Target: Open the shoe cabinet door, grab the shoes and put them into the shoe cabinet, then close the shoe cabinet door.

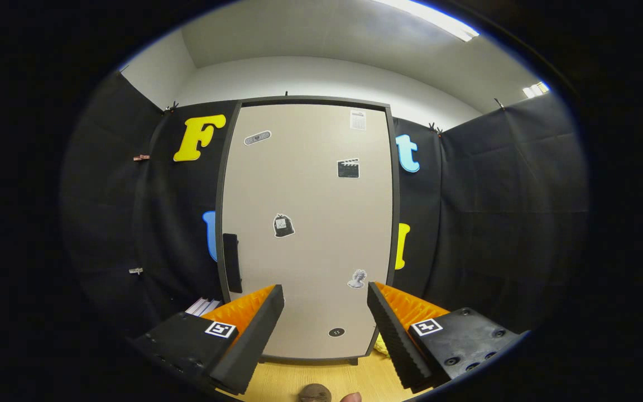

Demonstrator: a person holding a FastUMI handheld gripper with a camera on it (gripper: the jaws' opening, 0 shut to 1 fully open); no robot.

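The shoe cabinet (pixel 310 223) stands upright straight ahead of me, its pale beige door shut inside a dark frame. A black handle (pixel 231 262) runs vertically along the door's left edge, just above my left finger. Several stickers dot the door. My gripper (pixel 326 296) is open, its fingers spread wide with nothing between them, and it hangs a short way back from the door's lower half. A small brown rounded thing (pixel 315 393) sits on the wooden floor below the fingers; what it is cannot be told.
Black cloth walls enclose the cabinet on both sides. A light wooden floor (pixel 299 379) runs under the cabinet. A yellow object (pixel 380 346) peeks out at the cabinet's lower right corner. Pale flat items (pixel 203 306) lie low beside the cabinet's left side.
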